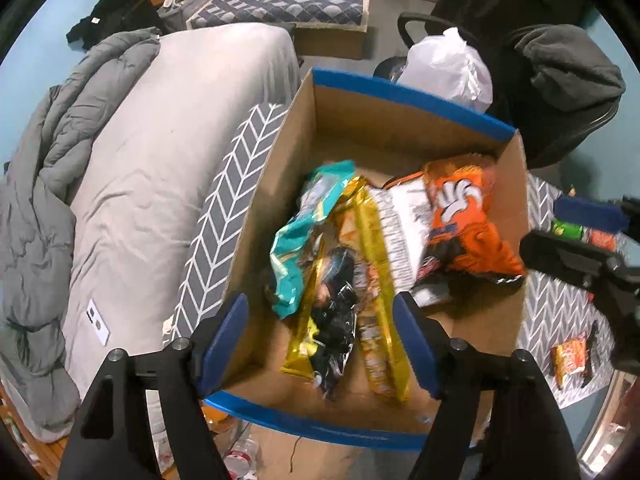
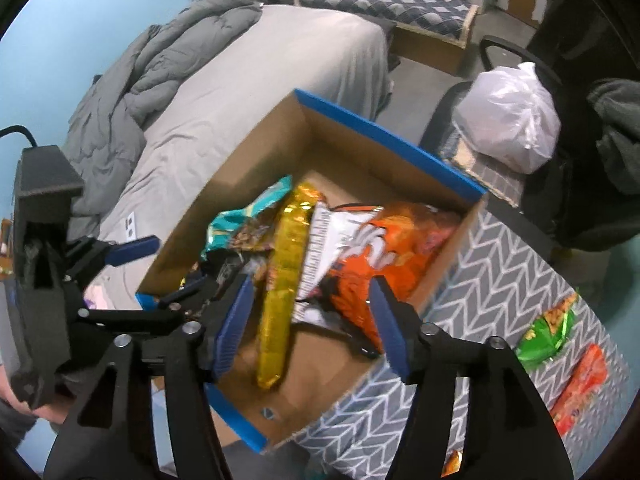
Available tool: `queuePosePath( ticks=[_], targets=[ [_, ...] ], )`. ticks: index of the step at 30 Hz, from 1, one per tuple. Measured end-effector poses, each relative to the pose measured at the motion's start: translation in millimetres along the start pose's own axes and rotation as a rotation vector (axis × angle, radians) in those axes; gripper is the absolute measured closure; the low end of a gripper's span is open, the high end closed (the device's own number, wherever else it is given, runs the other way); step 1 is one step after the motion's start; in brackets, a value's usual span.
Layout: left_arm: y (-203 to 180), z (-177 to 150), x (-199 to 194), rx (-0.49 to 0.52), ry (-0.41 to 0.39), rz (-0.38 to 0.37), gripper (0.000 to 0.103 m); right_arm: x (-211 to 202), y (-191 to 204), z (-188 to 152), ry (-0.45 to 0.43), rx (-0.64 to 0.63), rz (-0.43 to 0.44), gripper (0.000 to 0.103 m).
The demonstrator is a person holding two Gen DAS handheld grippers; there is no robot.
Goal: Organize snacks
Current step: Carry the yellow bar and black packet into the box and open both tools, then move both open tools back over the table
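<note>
Left wrist view: the left claw (image 1: 320, 344) hangs over the cardboard box (image 1: 280, 168) with its jaws apart and nothing clamped between them; below lie a teal snack bag (image 1: 294, 248), a gold packet (image 1: 370, 264) and an orange chip bag (image 1: 464, 224). Right wrist view: the right claw (image 2: 310, 326), jaws likewise apart and empty, stands above the same pile, while a green packet (image 2: 546, 338) and an orange packet (image 2: 582, 386) wait on the chevron-patterned surface (image 2: 500, 280). Such bags are probably light, crinkly, slippery and crushable; a sealed edge likely offers the safest hold.
</note>
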State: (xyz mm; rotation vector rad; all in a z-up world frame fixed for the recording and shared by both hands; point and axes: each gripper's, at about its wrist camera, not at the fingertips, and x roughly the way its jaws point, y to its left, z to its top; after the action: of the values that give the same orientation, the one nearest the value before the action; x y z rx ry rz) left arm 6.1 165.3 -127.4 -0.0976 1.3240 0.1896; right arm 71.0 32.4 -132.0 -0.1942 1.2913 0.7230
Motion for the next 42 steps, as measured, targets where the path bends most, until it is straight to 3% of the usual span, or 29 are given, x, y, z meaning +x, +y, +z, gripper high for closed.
queuePosePath(
  ticks=[13, 25, 42],
  targets=[
    [-58, 9, -18, 0.049, 0.002, -0.065, 0.027, -38, -76, -47, -0.006, 0.132, -0.076, 0.034],
    [-130, 8, -22, 0.159, 0.013, -0.094, 0.024, -70, -158, -105, -0.005, 0.292, -0.156, 0.032],
    [-240, 15, -6, 0.259, 0.063, -0.175, 0.021, -99, -277, -181, 0.021, 0.52, -0.271, 0.029]
  ],
)
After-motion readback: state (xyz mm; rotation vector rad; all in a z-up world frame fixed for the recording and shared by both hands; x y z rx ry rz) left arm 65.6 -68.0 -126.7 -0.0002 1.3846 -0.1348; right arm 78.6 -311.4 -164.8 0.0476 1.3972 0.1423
